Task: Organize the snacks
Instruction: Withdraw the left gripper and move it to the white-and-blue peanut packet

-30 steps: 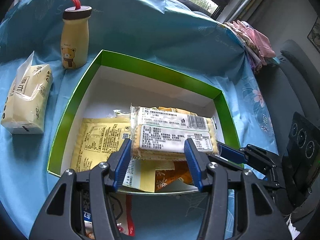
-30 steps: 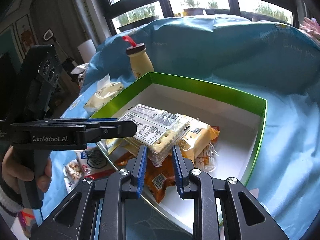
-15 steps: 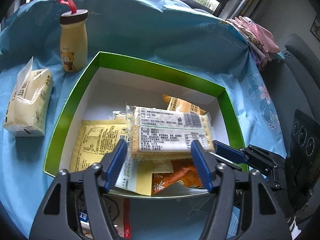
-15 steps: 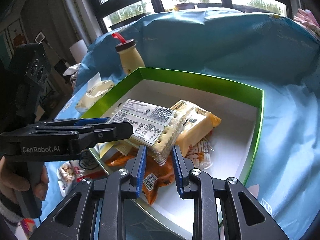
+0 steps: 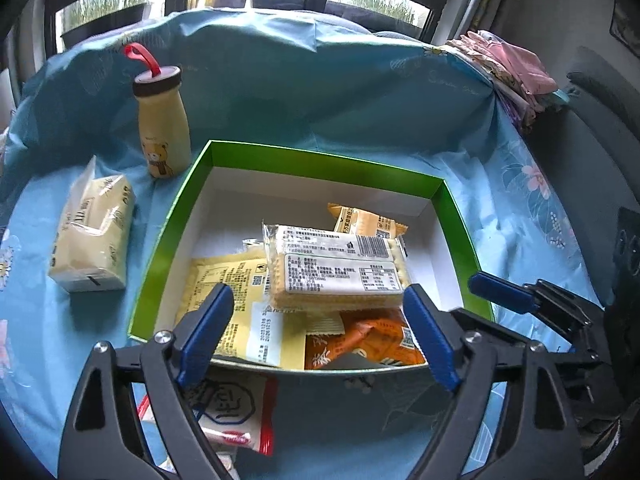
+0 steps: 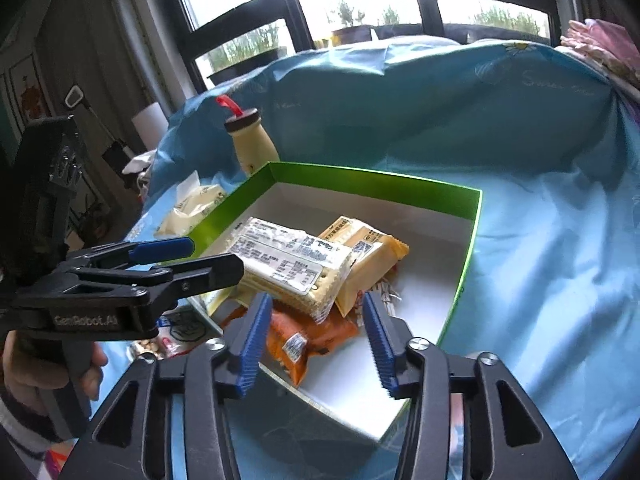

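Left gripper (image 5: pixel 316 328) with jaws opening, blue pads well clear of the cracker pack (image 5: pixel 334 268), nothing pinched between them. Right gripper (image 6: pixel 316 330) likewise opening, pads apart, hovering by the near corner of the box (image 6: pixel 470 256) with only the pack's corner and an orange bag (image 6: pixel 312 332) seen past the gap. Cracker pack lying flat on top of the pile inside the green box, released. Beneath and beside it: a yellow sachet (image 5: pixel 224 280), the orange bag, a tan wrapped cake (image 5: pixel 366 222) toward the back. Far half of the box bare white. Outside, just below the near rim, a red-edged snack bag (image 5: pixel 236 412) lying on the blue cloth (image 5: pixel 360 100), probably next to go in. Tissue pack (image 5: pixel 94 236) and bear bottle (image 5: pixel 162 120) standing left of the box, likely not snacks. By the look of it, well along: most in, one bag left.
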The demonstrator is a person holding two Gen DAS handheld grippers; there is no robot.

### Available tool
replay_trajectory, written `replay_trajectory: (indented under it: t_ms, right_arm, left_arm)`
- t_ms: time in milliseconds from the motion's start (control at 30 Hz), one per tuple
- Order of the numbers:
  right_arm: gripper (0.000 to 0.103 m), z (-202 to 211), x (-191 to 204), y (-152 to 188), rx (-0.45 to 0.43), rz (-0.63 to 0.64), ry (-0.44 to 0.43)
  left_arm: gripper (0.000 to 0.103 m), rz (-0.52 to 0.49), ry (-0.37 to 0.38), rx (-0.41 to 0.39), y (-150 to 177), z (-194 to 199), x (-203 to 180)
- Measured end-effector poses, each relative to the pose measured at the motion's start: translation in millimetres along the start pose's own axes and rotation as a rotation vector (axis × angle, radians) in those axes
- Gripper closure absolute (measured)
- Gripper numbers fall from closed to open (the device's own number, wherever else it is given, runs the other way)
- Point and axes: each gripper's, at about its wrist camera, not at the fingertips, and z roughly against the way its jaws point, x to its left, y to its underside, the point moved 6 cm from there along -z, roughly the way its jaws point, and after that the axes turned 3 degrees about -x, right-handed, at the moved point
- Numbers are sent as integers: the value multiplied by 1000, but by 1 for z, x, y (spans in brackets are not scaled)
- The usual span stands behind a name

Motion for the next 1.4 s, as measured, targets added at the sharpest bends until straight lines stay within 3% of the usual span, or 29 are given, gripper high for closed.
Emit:
replay_trajectory:
  t_ms: [167,267,600,1067,1400]
  right_arm:
    - [46,14,9,5,-8,0,-22]
    - [45,23,16,10,-7,-3,-47]
    - [45,41,30,28,10,2,-69]
    - [44,45,41,57,60,-34,-101]
    - [44,15,79,81,143,-21,-183]
  left_arm:
    - [14,-11,-15,-11,4,14,-1]
    - [1,-1,-21,-15,8,21,3]
    - [1,15,-18,-46,25,53,9]
    - [1,182,-46,-38,75,88,73]
    - [1,330,37,-4,93,76,100]
